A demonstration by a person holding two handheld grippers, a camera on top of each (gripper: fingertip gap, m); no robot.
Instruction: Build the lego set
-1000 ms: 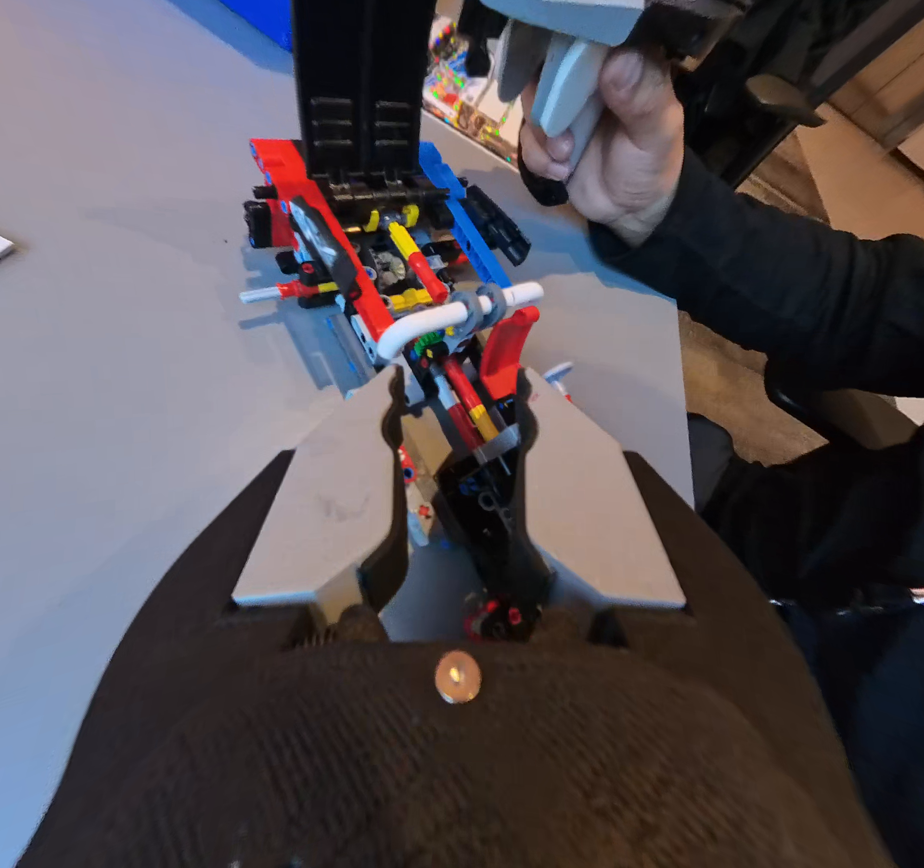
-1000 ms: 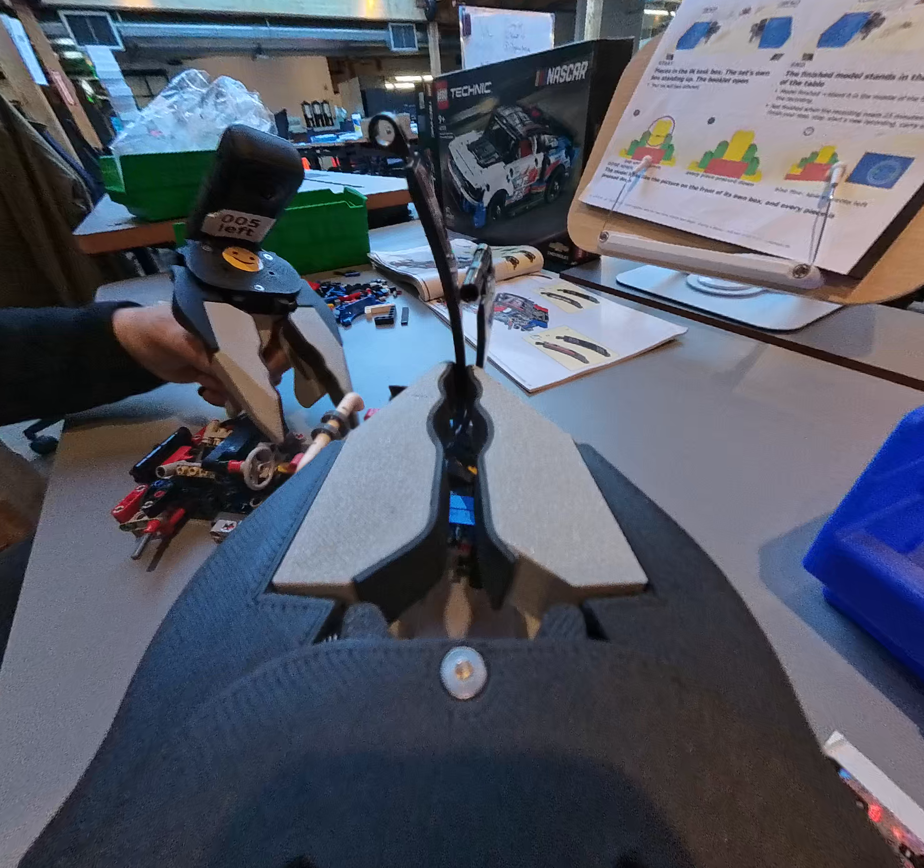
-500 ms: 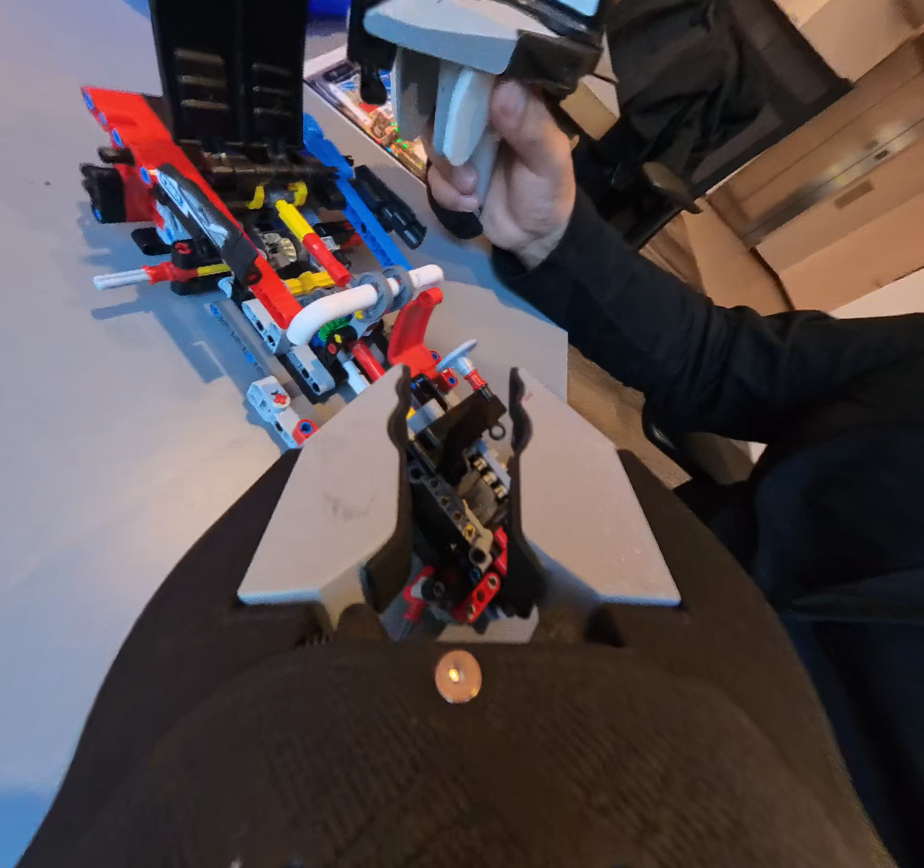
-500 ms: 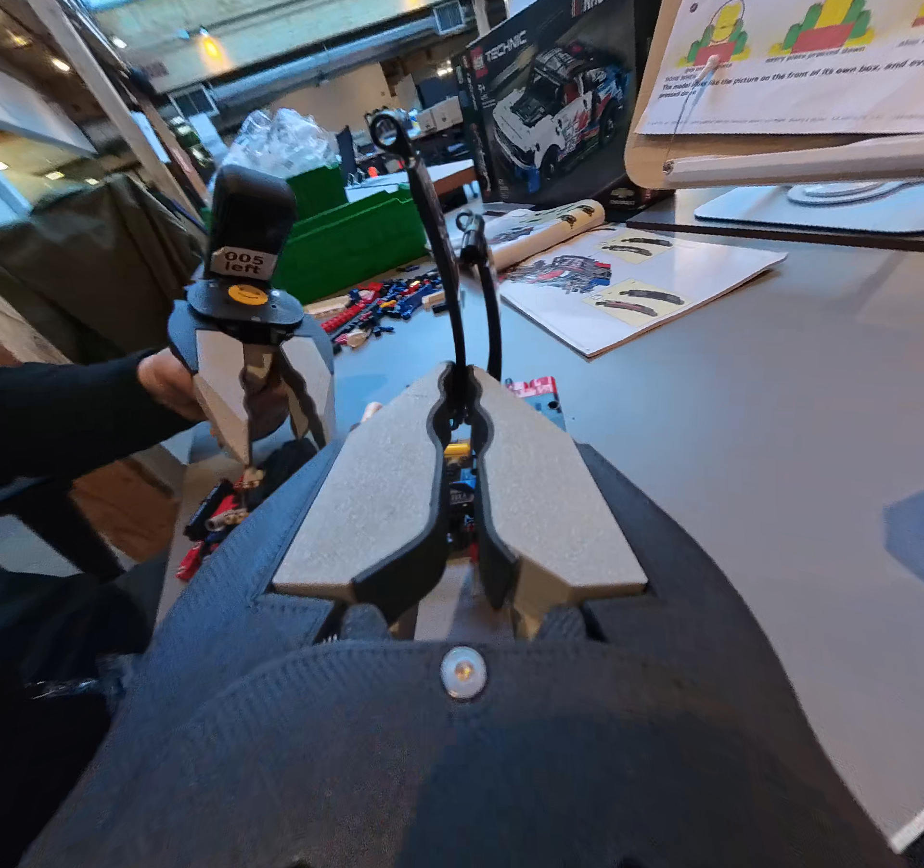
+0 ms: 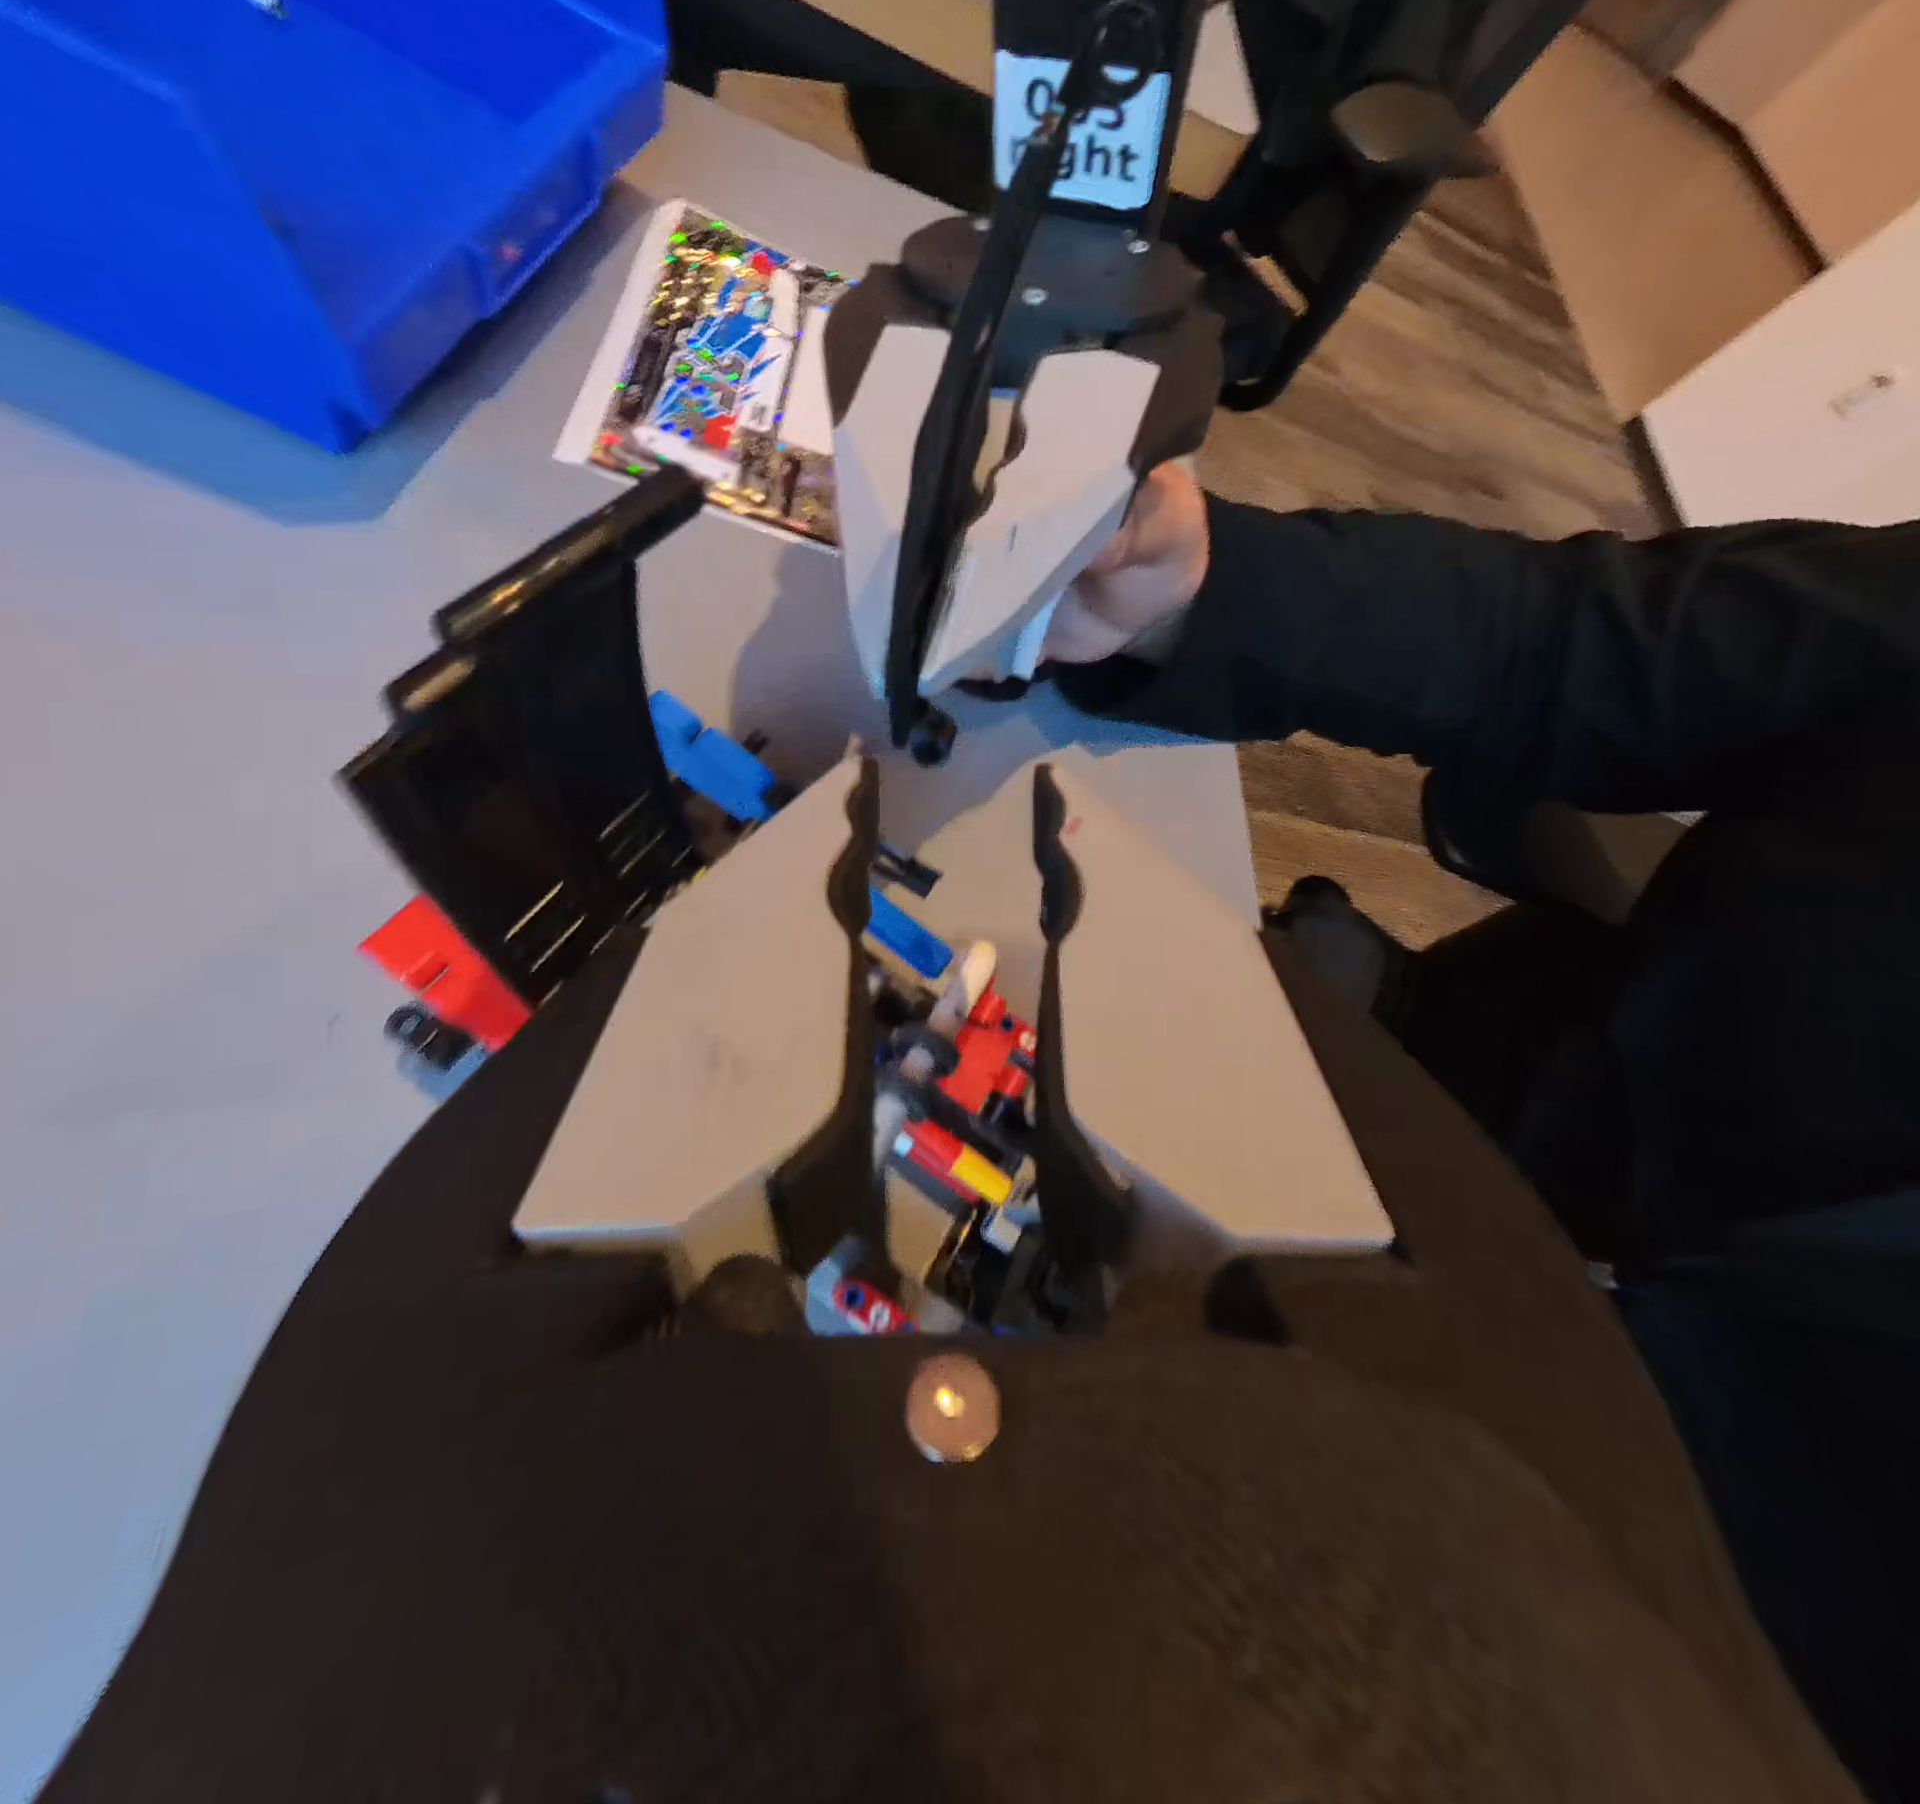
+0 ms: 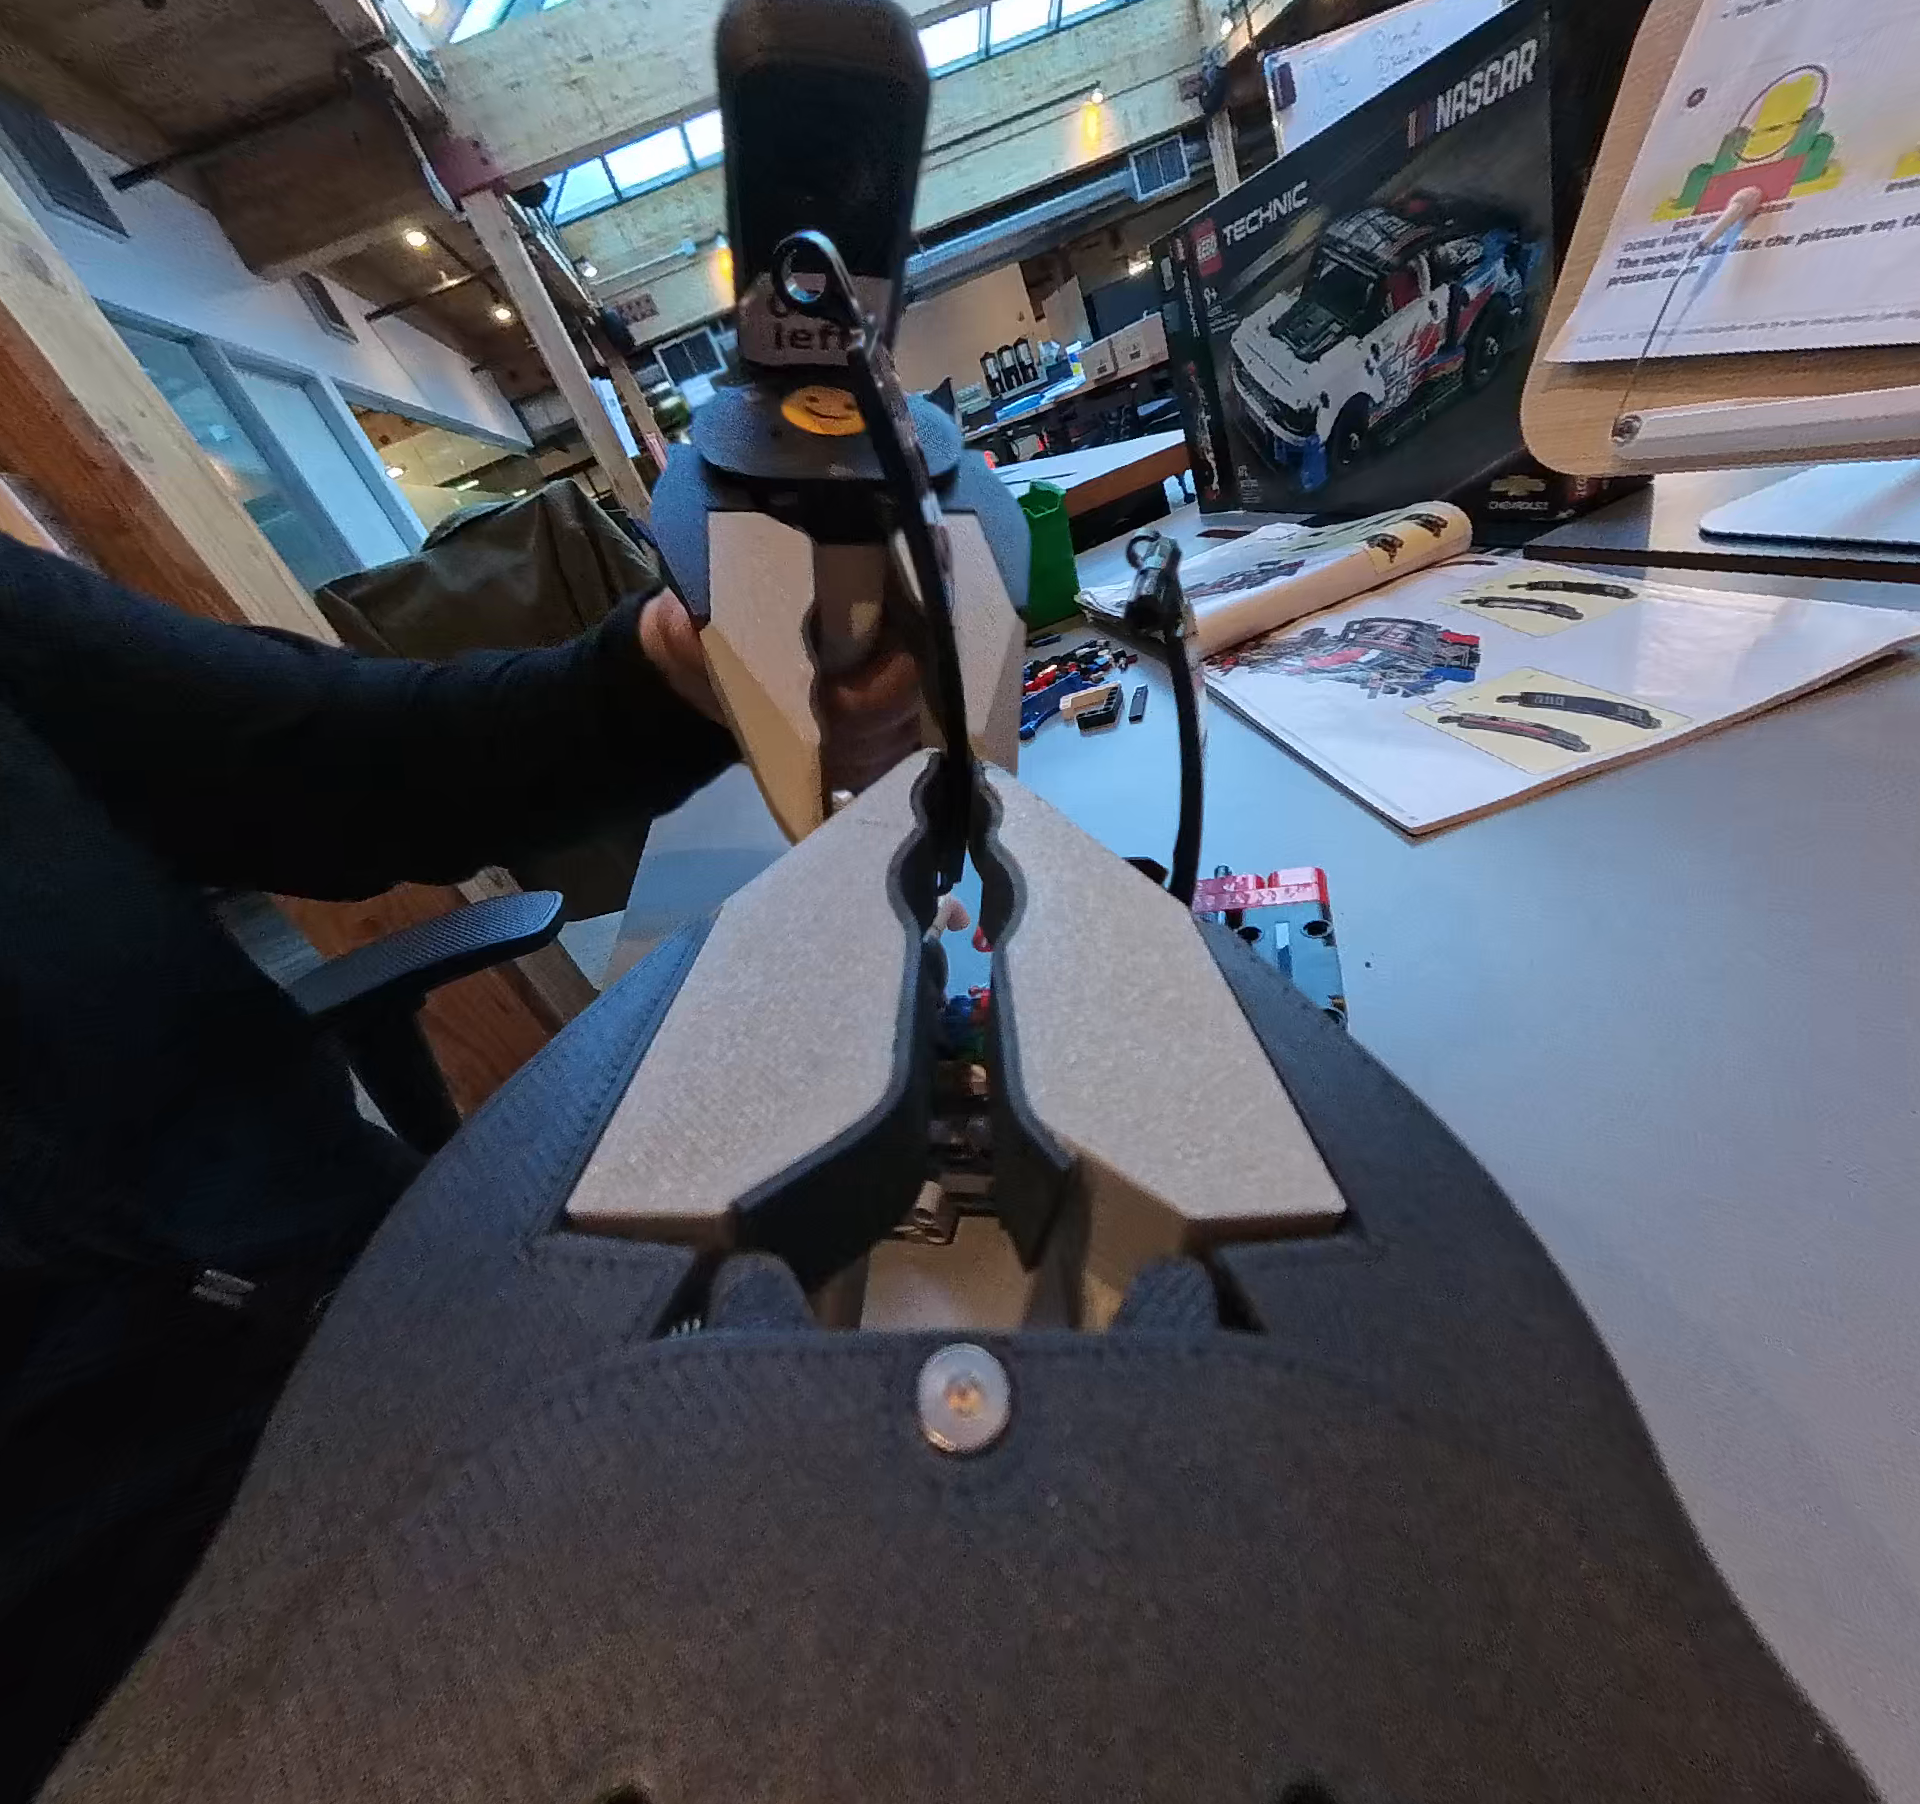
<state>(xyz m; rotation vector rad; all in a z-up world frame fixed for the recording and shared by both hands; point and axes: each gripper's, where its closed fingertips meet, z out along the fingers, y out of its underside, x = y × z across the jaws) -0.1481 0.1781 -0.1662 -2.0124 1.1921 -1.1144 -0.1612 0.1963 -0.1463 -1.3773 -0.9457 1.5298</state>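
The partly built Lego car (image 5: pixel 520 767) lies on the grey table, its black panel raised and red and blue beams under it. My left gripper (image 5: pixel 951 788) hangs over the car's near end. Its jaws stand apart, and red and yellow parts (image 5: pixel 961 1120) show between them. My right gripper (image 6: pixel 951 788) is shut on a thin black flexible rod (image 6: pixel 904 528) with a ring end pointing up. A second black hose (image 6: pixel 1179 736) curves up from the model (image 6: pixel 1262 913). In the left wrist view the right gripper (image 5: pixel 935 705) points down just ahead with the rod (image 5: pixel 966 383).
A blue bin (image 5: pixel 260 144) and a sticker sheet (image 5: pixel 717 362) lie beyond the car. An open instruction booklet (image 6: pixel 1507 674), loose pieces (image 6: pixel 1081 684), the set's box (image 6: pixel 1371 300) and a sheet on a stand (image 6: pixel 1745 196) are to the right. The table edge (image 5: pixel 1242 819) is close. Left and right tips are no more than a few centimetres apart.
The left gripper has moved forward over the car and swung. The right gripper, still holding the black rod, has come close in front of the left gripper. The view is blurred.
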